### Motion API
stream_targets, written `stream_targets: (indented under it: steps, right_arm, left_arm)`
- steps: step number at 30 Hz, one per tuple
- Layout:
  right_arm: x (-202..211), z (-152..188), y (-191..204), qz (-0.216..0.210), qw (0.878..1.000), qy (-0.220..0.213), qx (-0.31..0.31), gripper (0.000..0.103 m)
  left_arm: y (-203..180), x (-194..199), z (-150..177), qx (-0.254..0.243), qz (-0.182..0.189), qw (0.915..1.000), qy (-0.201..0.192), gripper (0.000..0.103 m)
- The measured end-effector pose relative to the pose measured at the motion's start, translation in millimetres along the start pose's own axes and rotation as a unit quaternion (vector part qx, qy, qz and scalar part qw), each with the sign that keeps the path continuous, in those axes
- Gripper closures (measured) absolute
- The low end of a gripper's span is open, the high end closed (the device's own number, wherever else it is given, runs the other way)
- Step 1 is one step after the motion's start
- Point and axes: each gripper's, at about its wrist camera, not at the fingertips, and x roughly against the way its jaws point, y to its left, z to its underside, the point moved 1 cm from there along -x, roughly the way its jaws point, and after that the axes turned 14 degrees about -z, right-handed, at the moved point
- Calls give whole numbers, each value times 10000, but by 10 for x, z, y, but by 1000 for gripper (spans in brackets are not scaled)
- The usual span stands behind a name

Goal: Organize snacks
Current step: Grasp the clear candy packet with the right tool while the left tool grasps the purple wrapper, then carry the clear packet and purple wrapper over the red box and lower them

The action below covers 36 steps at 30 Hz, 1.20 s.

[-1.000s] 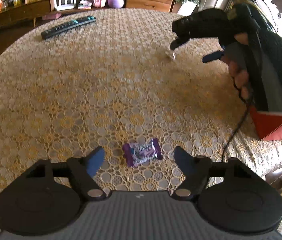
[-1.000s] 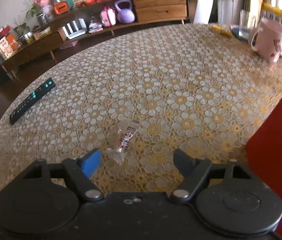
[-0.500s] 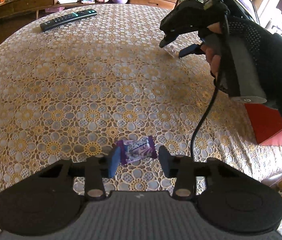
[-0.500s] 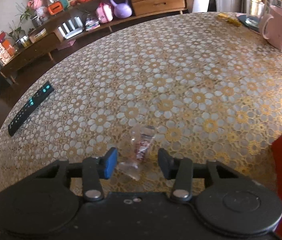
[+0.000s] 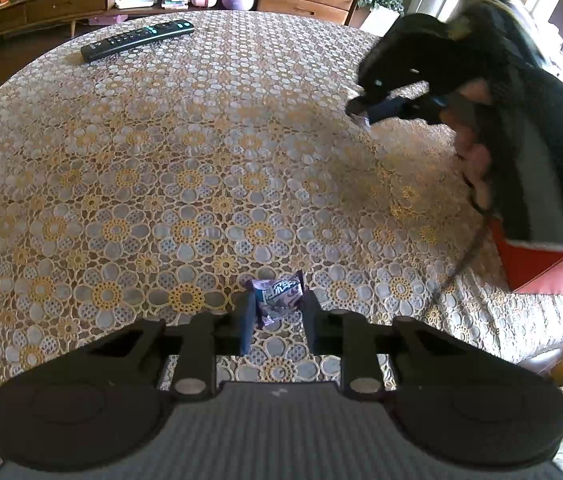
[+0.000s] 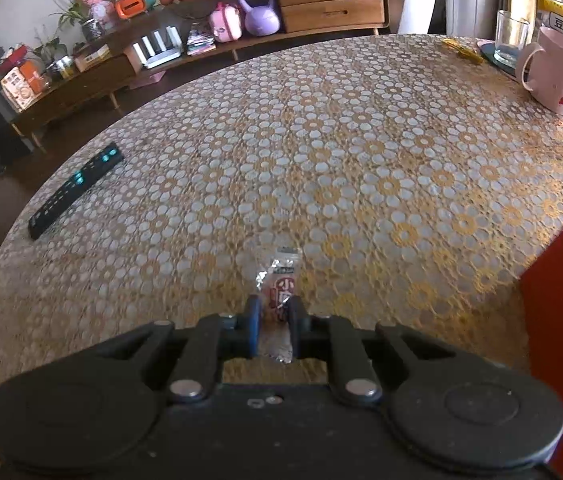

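Pinching one purple snack packet [image 5: 278, 295] between its fingers, my left tool [image 5: 277, 316] has just closed on it, low over the table [image 5: 185, 152]. My right tool [image 6: 272, 322] has just closed too and grips one clear snack packet [image 6: 281, 280] with a red label, its far end sticking out past the fingertips. One remote [image 6: 75, 190] lies well apart, near the table edge.

Left claw [image 5: 277, 320] clamped shut, right claw [image 6: 274, 330] clamped shut
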Motion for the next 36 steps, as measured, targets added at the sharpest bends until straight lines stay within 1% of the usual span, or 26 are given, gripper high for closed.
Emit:
stream_targets:
  steps: [1,2,7,10,14,19,22,24,25,26,27,28,30,32,36]
  right_arm:
    - [50,23,-1,-24,10000,2,26,90]
    - [115,58,-6,-51,10000,7,56,90]
    - [391,246,-48,-120,9998,50,175,90]
    - [527,348,-72,-146,9995,73,254,90]
    - [657,455,-89,-200,9993,106,290,90]
    - [764,572,-65,-309,9988,170,346,90]
    - [828,624,-19,-408,9982,163,398,90]
    - [870,651,12,-477,9979,164,417,90]
    - [891,668,30,-503,9976,163,442,90]
    - [914,685,49,-524,9974,162,472,90]
    - [932,699,62,-551,9971,163,492,90]
    - [952,714,74,-572,9969,163,513,90]
    - [993,754,92,-579,9966,153,572,90]
    - [1021,790,102,-587,9963,145,604,90]
    - [1071,844,94,-551,9963,109,652,90]
  left_arm:
    - [1,5,-3,13,13,10000,-3,84]
    - [0,10,-6,15,9,10000,-10,98]
    - [3,-25,38,-15,-17,10000,49,99]
    - [4,0,43,-36,-107,9999,41,98]
    - [10,67,14,-194,110,9997,-61,98]
    - [25,65,-52,-366,279,9989,43,96]
    - [20,18,-62,-401,223,9988,167,89]
    - [11,-12,-59,-398,182,9988,227,80]
    - [2,-23,-60,-401,202,9987,244,70]
    - [-14,-28,-59,-405,228,9986,237,56]
    - [-25,-29,-56,-403,236,9987,215,46]
    - [-37,-19,-51,-398,234,9988,161,33]
    - [-76,-9,-49,-424,218,9989,41,31]
    - [-133,-56,-69,-459,121,9988,84,31]
    - [-268,-103,-93,-520,-193,9985,-34,31]
